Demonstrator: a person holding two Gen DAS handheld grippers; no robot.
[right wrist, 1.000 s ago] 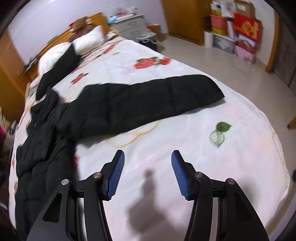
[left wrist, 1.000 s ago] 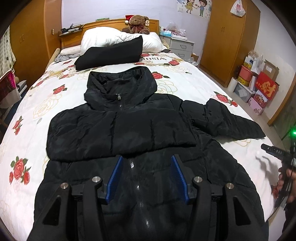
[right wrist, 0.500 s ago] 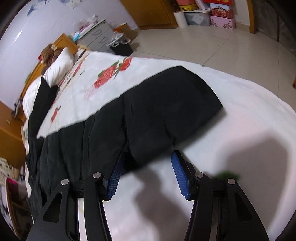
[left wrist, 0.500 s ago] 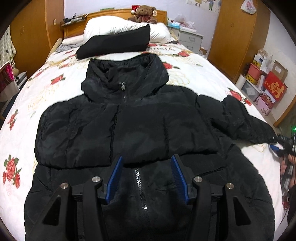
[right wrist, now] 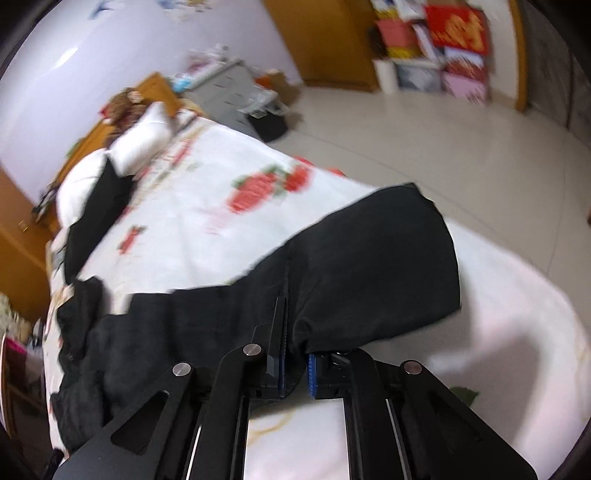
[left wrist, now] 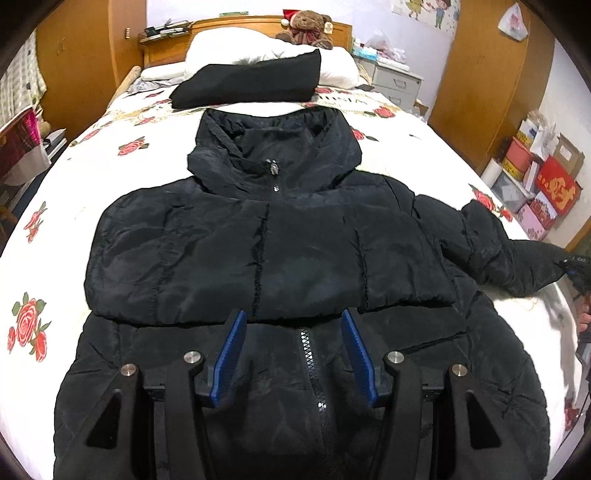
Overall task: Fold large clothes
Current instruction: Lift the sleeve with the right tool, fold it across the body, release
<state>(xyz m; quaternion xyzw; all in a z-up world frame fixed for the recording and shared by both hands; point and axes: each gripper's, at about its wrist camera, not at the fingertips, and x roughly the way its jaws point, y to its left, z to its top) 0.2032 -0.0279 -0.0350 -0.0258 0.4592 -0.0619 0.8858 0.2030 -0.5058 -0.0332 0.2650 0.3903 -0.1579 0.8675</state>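
Note:
A black hooded puffer jacket [left wrist: 266, 251] lies face up on the rose-print bed sheet [left wrist: 55, 206], its zipper running down the middle. One sleeve is folded across the chest. The other sleeve [left wrist: 491, 251] stretches out toward the bed's right edge. My left gripper [left wrist: 292, 317] hovers open over the lower front, its blue pads [left wrist: 229, 350] on either side of the zipper with nothing pinched. My right gripper [right wrist: 295, 343] is shut on that outstretched sleeve [right wrist: 369, 266] a little back from the cuff. It also shows at the right rim of the left wrist view, right gripper [left wrist: 572, 269].
A folded black garment [left wrist: 251, 85] leans on white pillows [left wrist: 258, 48] at the headboard, with a teddy bear [left wrist: 306, 27] above. A grey drawer unit [left wrist: 395, 83] and stacked boxes [left wrist: 543, 184] stand on the floor to the right. Wooden wardrobes flank the bed.
My right gripper moved from bare sheet onto the sleeve and shut on it. My left gripper came forward and lower over the jacket front, still open.

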